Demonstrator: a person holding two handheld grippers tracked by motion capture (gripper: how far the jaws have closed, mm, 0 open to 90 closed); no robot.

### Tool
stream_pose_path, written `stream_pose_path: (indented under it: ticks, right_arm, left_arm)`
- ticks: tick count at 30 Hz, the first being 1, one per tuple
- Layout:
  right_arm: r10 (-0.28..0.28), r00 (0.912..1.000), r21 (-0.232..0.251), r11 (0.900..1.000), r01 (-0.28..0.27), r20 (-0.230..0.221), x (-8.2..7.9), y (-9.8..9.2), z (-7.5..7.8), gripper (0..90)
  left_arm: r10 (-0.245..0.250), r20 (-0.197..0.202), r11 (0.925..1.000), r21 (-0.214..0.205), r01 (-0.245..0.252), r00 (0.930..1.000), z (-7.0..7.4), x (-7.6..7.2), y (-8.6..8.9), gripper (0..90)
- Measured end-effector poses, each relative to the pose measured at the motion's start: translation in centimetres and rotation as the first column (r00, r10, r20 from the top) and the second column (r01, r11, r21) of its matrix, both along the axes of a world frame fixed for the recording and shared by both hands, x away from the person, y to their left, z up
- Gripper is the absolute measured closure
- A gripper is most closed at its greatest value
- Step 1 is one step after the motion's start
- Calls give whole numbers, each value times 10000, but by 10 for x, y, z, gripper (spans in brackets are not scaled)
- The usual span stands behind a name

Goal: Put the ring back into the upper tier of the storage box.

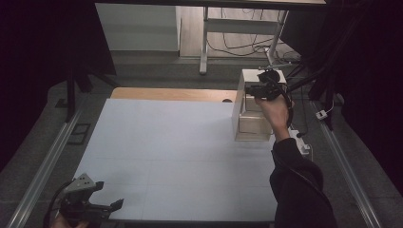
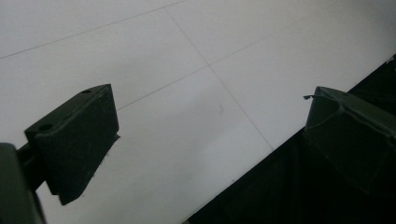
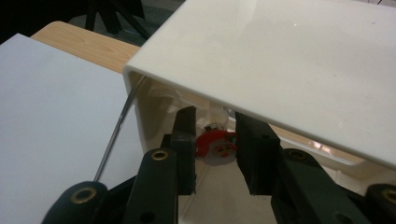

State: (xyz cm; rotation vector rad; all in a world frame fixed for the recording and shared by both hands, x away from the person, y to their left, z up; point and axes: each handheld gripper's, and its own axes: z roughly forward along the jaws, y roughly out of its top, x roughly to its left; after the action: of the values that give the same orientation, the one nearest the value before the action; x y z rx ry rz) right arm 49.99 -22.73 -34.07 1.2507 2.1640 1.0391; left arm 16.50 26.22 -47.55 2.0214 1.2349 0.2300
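Red-and-white, a small round badge [image 3: 217, 147] sat between the narrowly parted jaws of the right gripper [image 3: 215, 154] inside the white shelf box [image 1: 252, 124] at the table's [image 1: 176, 156] two o'clock, while the left gripper [image 1: 97, 202], jaws spread wide, hovered at seven o'clock.

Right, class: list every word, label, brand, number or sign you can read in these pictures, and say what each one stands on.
None: no readable text in any view.
The red and white round object between the right gripper jaws, inside the white box, carries a printed picture, with no legible letters.
The white table sheet shows faint lines, no writing.
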Motion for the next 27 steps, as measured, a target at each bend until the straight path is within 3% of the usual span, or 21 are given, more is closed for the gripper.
stream_pose_path:
  ticks: [6, 16, 27]
  right_arm:
    - [-82, 10000, -154, 9998, 82, 7, 1, 1, 0, 627]
    - [-90, 9999, -10, 10000, 90, 137, -1, -1, 1, 563]
    - [-5, 9997, 441, 9990, -4, 225, -7, -9, 7, 477]
  left_arm:
    - [-17, -13, 10000, 14, 17, 10000, 0, 0, 0, 34]
    - [-10, -19, 10000, 23, 10, 10000, 0, 0, 0, 34]
    - [14, -20, 10000, 9, -14, 10000, 0, 0, 0, 34]
